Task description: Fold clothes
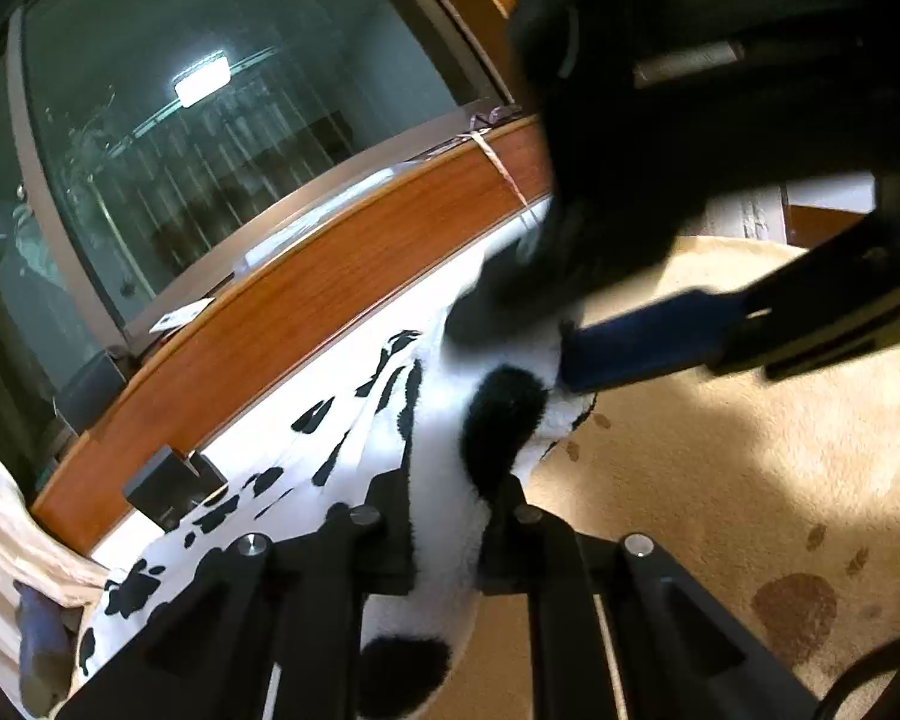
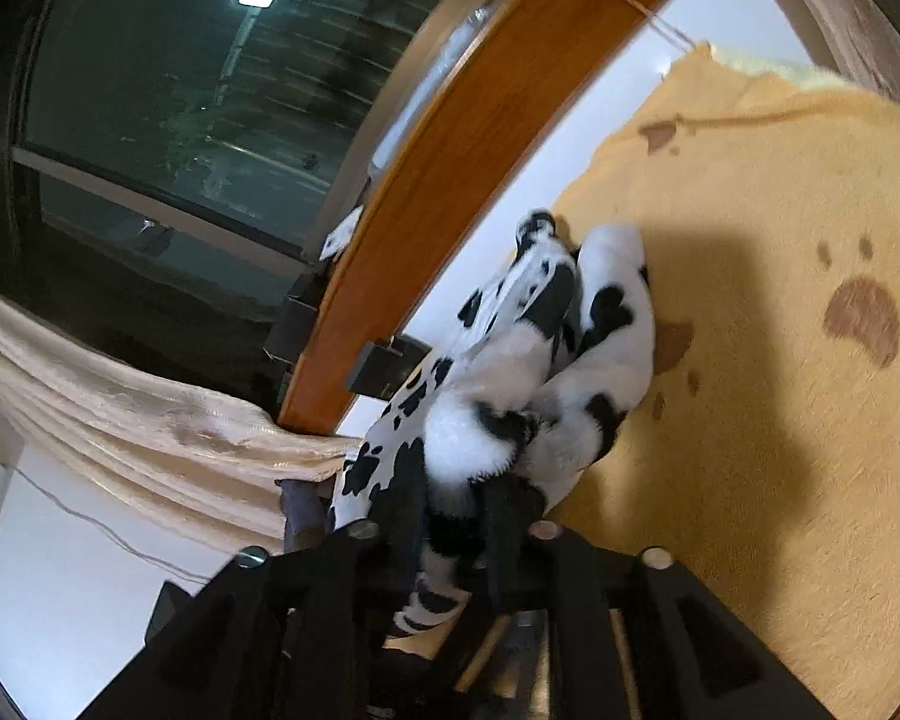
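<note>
A tan fleece blanket (image 2: pixel 780 420) printed with brown paw marks covers the surface under me, with a wooden rail (image 1: pixel 330 294) and a dark window (image 1: pixel 210 120) beyond it; whether this is a bed I cannot tell.

Nearest to me, my left gripper (image 1: pixel 447 516) is closed onto a thick fold of the cow-print garment (image 1: pixel 444 480), white fleece with black patches bulging up between the two fingers. My right gripper (image 2: pixel 453 504) is likewise clamped on a bunched part of the same garment (image 2: pixel 546 372), the fingers drawn narrow around it.

From my left gripper the cloth runs straight forward and slightly up, a stretched band, and ends where my right gripper's blue-padded finger (image 1: pixel 648 336) comes in from the right and meets the fabric. So I judge the two grips close together along one edge, the right one just ahead of the left. From my right gripper the garment's long axis runs forward and away as two plump rolls lying on the blanket, along its edge nearest the rail. The rest of the garment drapes off to the left, toward the rail.
</note>
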Demonstrator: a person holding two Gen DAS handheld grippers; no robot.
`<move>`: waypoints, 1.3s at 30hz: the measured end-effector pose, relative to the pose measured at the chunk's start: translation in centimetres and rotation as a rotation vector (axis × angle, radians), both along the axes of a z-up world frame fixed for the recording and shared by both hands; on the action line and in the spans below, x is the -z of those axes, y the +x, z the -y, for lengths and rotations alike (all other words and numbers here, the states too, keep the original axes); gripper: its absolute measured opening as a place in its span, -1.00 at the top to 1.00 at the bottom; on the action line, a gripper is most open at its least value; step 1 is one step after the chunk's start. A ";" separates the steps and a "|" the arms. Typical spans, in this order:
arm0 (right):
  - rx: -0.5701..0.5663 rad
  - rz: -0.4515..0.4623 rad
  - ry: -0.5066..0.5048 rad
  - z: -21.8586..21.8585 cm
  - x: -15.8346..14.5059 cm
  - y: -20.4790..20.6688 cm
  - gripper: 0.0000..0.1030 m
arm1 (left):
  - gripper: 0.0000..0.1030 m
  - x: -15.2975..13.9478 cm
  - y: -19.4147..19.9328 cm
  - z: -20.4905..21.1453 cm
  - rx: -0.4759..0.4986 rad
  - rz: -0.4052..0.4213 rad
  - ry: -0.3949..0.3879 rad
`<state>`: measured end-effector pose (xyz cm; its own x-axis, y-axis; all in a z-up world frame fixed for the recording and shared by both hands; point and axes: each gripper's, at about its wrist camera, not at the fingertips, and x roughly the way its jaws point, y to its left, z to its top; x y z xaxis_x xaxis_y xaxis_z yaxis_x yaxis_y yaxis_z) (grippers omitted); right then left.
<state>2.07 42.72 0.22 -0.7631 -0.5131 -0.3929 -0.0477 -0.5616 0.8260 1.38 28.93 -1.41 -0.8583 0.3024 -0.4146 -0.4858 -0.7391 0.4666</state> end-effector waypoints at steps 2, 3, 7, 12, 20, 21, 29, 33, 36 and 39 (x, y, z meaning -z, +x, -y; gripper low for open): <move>0.026 0.019 -0.010 -1.3 0.3 -0.3 -0.82 | 0.74 0.0 -0.3 0.4 -0.001 -0.001 0.011; 0.038 0.028 -0.015 -2.0 0.4 -0.4 -0.96 | 0.74 0.0 -0.4 0.6 0.001 0.000 0.017; 0.090 0.066 -0.035 -4.7 1.0 -0.9 -0.98 | 0.74 -0.6 0.7 1.7 0.005 0.004 0.055; 0.109 0.132 -0.061 -7.4 2.3 -2.7 -0.98 | 0.74 -1.4 1.4 2.2 0.004 0.000 0.074; -0.042 0.187 -0.215 -5.7 4.4 -10.0 -0.98 | 0.74 -1.7 2.2 2.1 0.006 0.009 0.087; -0.048 0.189 -0.214 -5.5 4.4 -10.7 -0.98 | 0.74 -1.8 2.2 2.2 0.007 0.010 0.090; -0.141 0.280 -0.111 -3.2 5.6 -16.0 -0.98 | 0.74 -1.8 2.2 2.4 0.012 0.025 0.106; -0.184 0.283 -0.036 -1.8 5.4 -16.8 -0.98 | 0.74 -1.7 2.0 2.4 0.012 0.037 0.115; -0.212 0.266 0.059 -0.8 4.8 -17.1 -0.75 | 0.74 -1.6 2.0 2.4 0.014 0.040 0.115; -0.198 0.271 0.147 -0.5 4.4 -16.9 0.10 | 0.74 -1.6 1.9 2.4 0.013 0.055 0.120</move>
